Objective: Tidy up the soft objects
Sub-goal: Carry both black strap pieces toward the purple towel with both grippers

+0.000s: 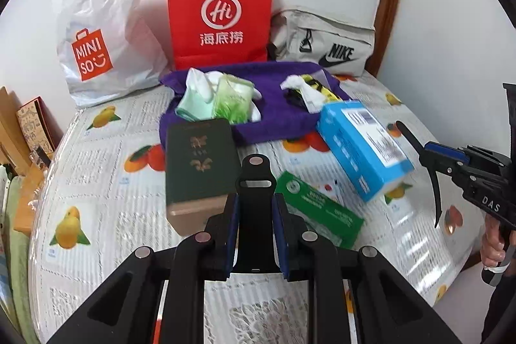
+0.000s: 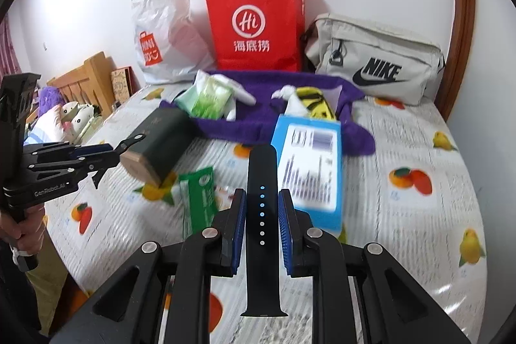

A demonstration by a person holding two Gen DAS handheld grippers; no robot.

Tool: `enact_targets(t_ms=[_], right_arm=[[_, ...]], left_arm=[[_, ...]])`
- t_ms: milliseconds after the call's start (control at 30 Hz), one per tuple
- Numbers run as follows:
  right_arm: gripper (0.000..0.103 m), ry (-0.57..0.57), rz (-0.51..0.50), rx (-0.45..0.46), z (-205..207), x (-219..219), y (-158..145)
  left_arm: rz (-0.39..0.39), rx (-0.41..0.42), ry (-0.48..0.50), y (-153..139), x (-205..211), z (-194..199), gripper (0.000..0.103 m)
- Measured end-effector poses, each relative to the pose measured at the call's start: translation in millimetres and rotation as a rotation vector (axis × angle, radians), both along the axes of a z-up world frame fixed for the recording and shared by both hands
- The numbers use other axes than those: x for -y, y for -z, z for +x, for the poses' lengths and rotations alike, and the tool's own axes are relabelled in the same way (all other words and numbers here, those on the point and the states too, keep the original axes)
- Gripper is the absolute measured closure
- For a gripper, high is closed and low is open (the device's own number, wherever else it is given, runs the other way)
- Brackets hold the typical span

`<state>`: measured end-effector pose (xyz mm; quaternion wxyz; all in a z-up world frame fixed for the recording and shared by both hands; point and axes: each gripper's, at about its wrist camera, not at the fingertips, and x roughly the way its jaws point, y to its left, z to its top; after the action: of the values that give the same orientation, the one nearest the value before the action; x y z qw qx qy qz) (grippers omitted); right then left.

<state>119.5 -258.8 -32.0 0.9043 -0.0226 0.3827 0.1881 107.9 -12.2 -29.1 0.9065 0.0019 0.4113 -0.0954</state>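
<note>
Black silicone watch-strap halves were pinched, buckle half (image 1: 254,208) in left gripper (image 1: 254,234), holed half (image 2: 262,215) in right gripper (image 2: 262,228), fingers nearly closed; steady, level carriage toward the far purple towel (image 1: 277,118) seemed advisable.

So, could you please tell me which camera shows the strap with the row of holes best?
The right wrist view: the holed strap runs lengthwise between the right hand-held gripper's pads, holes facing the camera. The left wrist view shows that gripper only side-on at the right edge, with the strap a thin curved edge.
</note>
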Motion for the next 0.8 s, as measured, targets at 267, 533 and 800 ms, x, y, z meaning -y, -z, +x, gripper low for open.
enact_targets(t_ms=[267, 533, 800], right_arm=[[0.083, 0.022, -0.004, 0.010, 38, 1, -12], [0.083, 0.026, -0.005, 0.022, 70, -1, -19], [0.083, 0.018, 0.004, 0.031, 103, -9, -23]], left_arm=[[-0.004, 0.016, -0.024, -13, -7, 27, 0.083], [-0.010, 0.009, -0.045, -16, -15, 53, 0.083], [0.004, 0.015, -0.061, -21, -20, 81, 0.083]])
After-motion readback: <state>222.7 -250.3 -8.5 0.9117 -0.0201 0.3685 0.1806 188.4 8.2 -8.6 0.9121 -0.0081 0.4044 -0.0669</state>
